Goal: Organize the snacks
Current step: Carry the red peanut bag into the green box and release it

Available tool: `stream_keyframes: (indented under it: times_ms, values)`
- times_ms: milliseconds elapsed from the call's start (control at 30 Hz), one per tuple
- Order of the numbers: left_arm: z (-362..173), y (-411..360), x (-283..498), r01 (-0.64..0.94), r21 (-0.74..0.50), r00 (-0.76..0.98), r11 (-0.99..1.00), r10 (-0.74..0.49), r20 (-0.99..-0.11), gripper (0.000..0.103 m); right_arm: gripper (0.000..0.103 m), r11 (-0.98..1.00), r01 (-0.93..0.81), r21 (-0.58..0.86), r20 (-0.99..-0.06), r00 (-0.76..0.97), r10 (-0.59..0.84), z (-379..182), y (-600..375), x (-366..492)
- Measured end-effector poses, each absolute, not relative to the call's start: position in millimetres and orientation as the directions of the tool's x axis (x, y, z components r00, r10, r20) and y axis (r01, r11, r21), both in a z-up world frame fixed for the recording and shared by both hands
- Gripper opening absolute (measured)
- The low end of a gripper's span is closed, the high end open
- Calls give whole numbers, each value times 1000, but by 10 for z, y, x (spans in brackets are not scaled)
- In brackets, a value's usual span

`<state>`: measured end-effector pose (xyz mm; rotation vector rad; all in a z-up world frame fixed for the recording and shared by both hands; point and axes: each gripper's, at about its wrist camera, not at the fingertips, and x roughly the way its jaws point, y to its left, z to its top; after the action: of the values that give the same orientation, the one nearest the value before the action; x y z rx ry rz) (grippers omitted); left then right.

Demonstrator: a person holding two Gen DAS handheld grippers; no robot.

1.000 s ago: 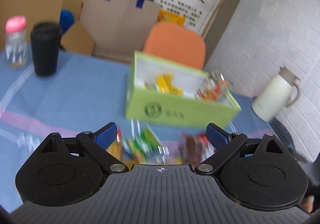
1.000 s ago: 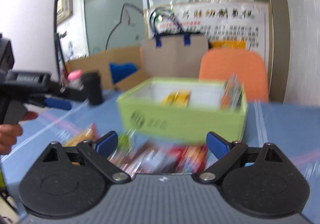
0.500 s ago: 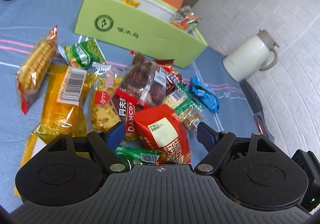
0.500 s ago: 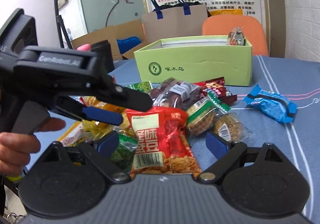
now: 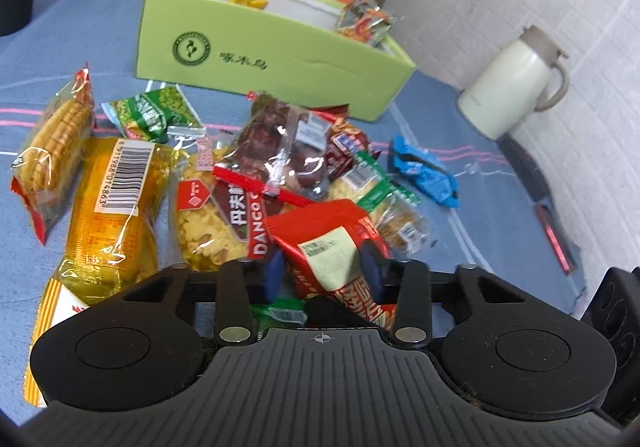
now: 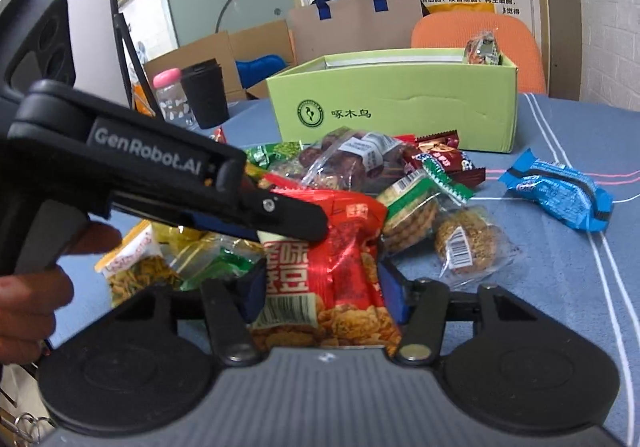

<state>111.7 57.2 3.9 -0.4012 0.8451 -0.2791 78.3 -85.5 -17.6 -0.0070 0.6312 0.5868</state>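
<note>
**Two grippers closing on one red snack packet**

Left gripper (image 5: 323, 267): its blue pads are closing on the upper end of a crinkled red foil packet with a white label (image 5: 336, 243), and both pads press into the foil. Right gripper (image 6: 324, 289): its jaws are also closing, pinching the lower end of the same red packet (image 6: 340, 259) from either side. In the right wrist view the left gripper (image 6: 288, 221) crosses from the left, its black finger lying over the top of the packet; part of the hand (image 6: 28, 287) that holds it shows at the frame edge, cut off.

The packet lies at the near edge of a pile of snacks on a blue tablecloth with pink and white lines (image 5: 100, 35). The pile overlaps heavily, so its full count cannot be told. Told apart: one clear pack of dark red dates (image 5: 280, 143), one vacuum-packed corn cob (image 5: 56, 143), one green pea packet (image 5: 152, 115), one long yellow wrapper with a barcode (image 5: 112, 207) and, lying apart on the right, one blue wrapper (image 5: 424, 175). A green packet beneath the left gripper is mostly hidden.

Behind the pile stands one open lime-green cardboard box (image 5: 260, 59); two packets show at its rim, the rest of its inside hidden. One cream jug (image 5: 512, 87) stands on the right.
</note>
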Motion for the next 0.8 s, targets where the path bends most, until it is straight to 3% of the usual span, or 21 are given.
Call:
stream_keyframes:
  times_ms: [267,500,800]
  values:
    - [406,649,1274,150,-507,677,849,-462,-573,11,57,843,-533,75,-513,704,491,172,-831,832]
    - [832,719,2185,163,-488,748,858,-430,-505,11,56,823,-564,-63,-457,750,479,557,-527,1737]
    - [889,1000,3320,78,-534,767,842,-392,-507,10,55,815,-580,4,-464,721,515,681,-364,2952]
